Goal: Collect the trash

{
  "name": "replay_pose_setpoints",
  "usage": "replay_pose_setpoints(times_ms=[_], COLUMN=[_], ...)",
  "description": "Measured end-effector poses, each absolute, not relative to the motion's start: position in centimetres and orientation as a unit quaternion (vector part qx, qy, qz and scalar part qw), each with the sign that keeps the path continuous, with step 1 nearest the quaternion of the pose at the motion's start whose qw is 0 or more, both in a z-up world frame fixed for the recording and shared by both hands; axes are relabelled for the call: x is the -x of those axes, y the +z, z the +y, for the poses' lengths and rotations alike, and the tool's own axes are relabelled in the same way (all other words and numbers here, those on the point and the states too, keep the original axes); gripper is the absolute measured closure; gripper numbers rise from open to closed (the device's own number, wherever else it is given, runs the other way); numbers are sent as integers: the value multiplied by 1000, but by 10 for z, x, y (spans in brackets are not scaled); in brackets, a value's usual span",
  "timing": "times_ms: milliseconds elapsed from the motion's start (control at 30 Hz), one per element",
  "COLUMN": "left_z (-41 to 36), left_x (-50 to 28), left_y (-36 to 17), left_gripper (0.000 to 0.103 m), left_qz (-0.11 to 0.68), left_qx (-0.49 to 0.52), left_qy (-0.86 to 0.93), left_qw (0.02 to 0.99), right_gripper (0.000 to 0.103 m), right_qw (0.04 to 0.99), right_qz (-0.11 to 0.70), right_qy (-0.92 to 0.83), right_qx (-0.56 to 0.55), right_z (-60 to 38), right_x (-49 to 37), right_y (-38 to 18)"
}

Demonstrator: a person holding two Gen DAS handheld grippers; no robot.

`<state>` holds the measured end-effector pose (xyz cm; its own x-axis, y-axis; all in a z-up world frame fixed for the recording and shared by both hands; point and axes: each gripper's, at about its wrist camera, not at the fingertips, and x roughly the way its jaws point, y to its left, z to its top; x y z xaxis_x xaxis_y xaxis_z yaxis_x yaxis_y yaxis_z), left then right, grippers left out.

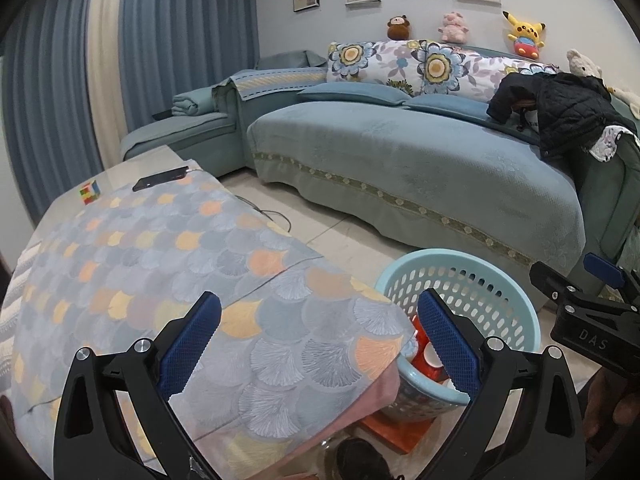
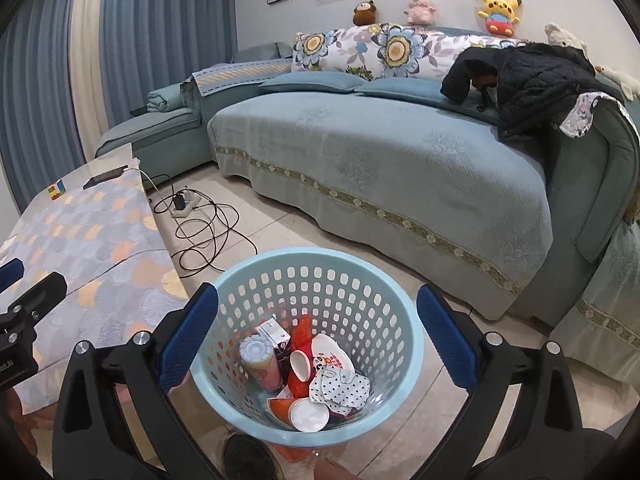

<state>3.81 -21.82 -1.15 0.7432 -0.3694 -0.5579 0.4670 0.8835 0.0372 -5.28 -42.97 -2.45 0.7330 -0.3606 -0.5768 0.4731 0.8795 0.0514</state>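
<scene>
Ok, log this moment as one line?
left gripper: open, empty | right gripper: open, empty, above light-blue perforated plastic basket | basket: cups, wrappers inside | patterned tablecloth: no trash seen

1 blue basket, 1 phone, 1 puzzle cube, 1 black jacket, 5 plush toys along sofa back incl. yellow one, 1 power strip, 2 tools: left tool, right tool.
</scene>
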Motion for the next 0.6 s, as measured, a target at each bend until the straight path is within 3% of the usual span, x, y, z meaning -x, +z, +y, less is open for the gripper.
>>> replay_pose_setpoints(times_ms=[600], left_z=[-218], left_x=[-38], left_y=[-14], left_gripper=[8], left_qz=[283], left_qx=[-90], left_qy=[-225], left_qw=[928], right_gripper=[8], right_qw=[925], right_qz=[290], right_qy=[-223], right_qx=[-99], right_z=[-429], right_x=[51], right_y=[-27])
